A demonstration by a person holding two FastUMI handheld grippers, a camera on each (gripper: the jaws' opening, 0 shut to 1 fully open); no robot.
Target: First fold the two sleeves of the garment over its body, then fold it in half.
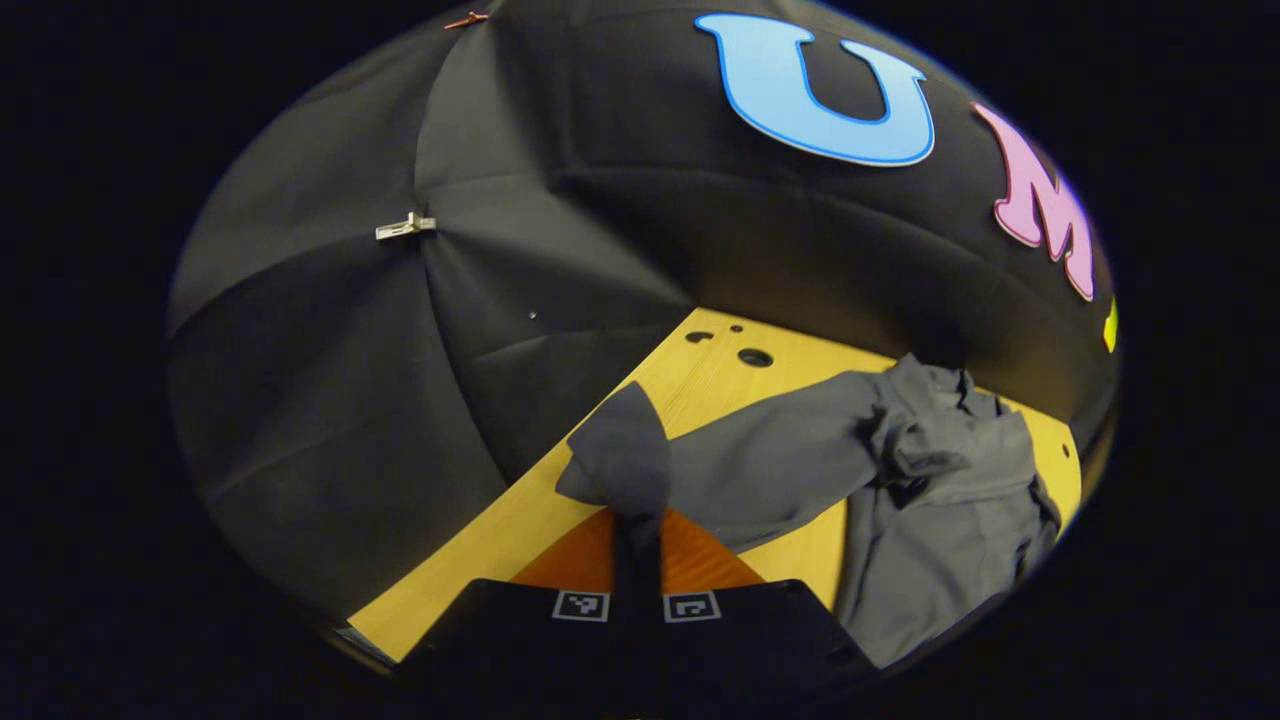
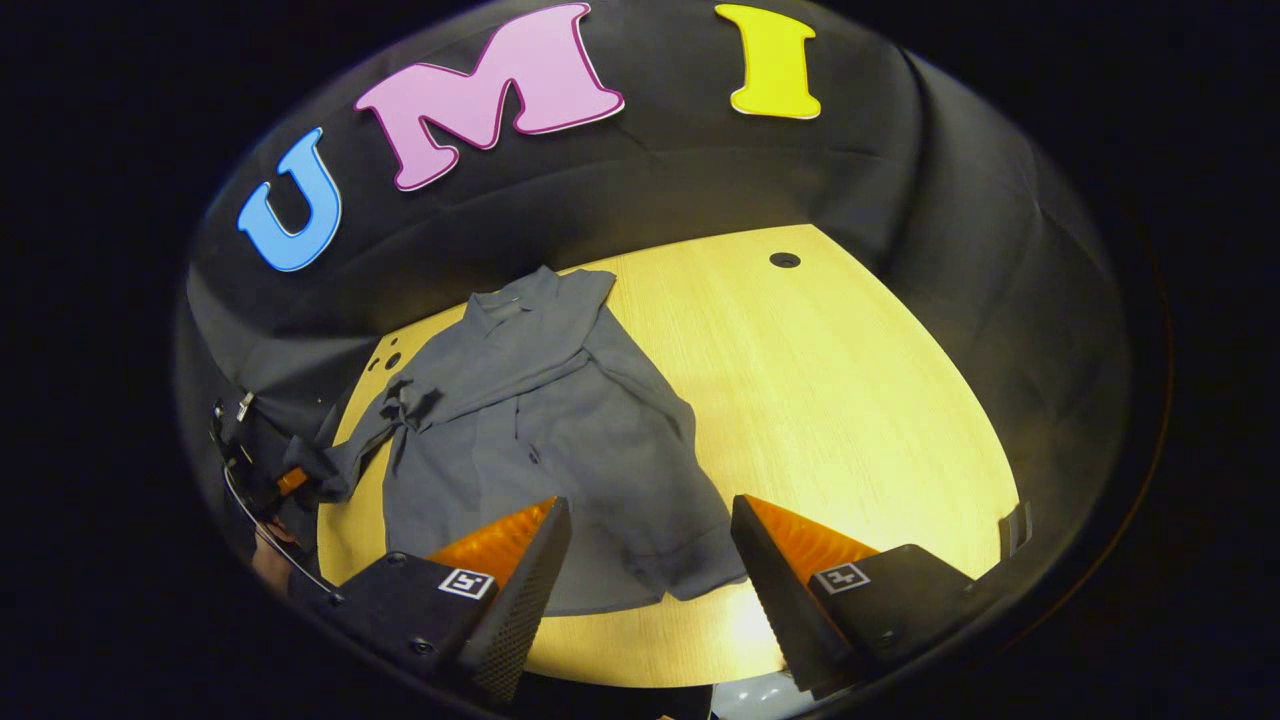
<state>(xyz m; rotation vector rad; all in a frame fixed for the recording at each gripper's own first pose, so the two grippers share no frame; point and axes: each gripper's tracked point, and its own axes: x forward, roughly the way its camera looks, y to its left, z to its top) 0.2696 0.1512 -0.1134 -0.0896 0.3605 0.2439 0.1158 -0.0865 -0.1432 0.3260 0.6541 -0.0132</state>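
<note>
A grey shirt (image 2: pixel 545 430) lies spread on the wooden table (image 2: pixel 830 400), collar toward the back wall. One sleeve is folded across its chest. The other sleeve (image 1: pixel 760 460) stretches out from the body, and my left gripper (image 1: pixel 637 545) is shut on its cuff (image 1: pixel 620 455), holding it just above the table. In the right gripper view the left gripper (image 2: pixel 285 482) sits at the table's left edge with that sleeve pulled taut. My right gripper (image 2: pixel 645 570) is open above the shirt's hem, nothing between its fingers.
The table's right half (image 2: pixel 850 420) is bare wood with a round hole (image 2: pixel 785 260) near the back. More holes (image 1: pixel 752 356) lie near the shirt's collar corner. Black cloth walls close in behind and at both sides.
</note>
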